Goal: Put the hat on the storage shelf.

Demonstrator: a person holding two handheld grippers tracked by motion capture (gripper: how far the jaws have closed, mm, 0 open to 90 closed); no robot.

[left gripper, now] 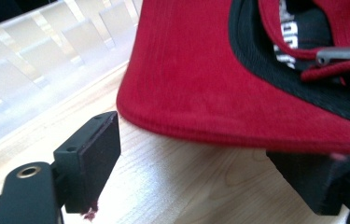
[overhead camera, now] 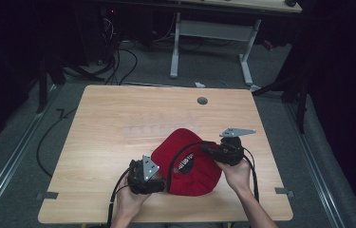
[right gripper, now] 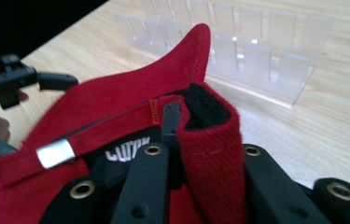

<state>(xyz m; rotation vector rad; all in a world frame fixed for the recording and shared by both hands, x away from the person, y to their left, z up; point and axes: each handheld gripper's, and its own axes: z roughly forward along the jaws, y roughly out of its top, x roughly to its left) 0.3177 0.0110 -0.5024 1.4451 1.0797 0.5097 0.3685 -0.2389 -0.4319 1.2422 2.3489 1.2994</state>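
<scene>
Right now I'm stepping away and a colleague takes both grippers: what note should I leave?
Right gripper: shut on the rear edge of the red cap, beside its metal strap buckle.
Left gripper: open, jaws either side of the cap's brim edge, not clamped yet.
Cap lies upside down at the near side of the wooden table; clear slotted rack stands behind it.
Done: one grasp. Left: probably closing the left gripper, then lifting.

A light wooden table [overhead camera: 118,123] stands on grey carpet [overhead camera: 14,156]; a white-legged desk [overhead camera: 211,28] behind, dim room.
</scene>
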